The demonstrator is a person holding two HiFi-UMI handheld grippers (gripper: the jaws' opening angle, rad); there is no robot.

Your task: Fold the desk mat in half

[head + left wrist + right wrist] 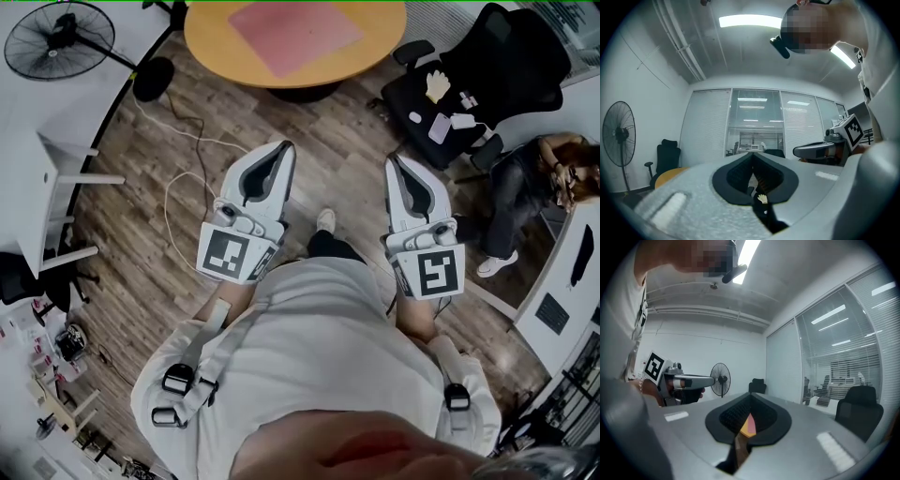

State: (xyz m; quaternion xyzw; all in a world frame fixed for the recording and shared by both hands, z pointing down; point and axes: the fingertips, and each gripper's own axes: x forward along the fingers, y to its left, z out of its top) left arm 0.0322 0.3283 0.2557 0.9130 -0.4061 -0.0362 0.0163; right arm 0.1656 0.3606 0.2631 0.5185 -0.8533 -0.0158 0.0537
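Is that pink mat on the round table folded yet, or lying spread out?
Spread out. The desk mat lies as one flat pink sheet on the round table, with no fold visible.

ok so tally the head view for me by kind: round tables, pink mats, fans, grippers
round table: 1
pink mat: 1
fan: 1
grippers: 2, left gripper and right gripper
total: 5
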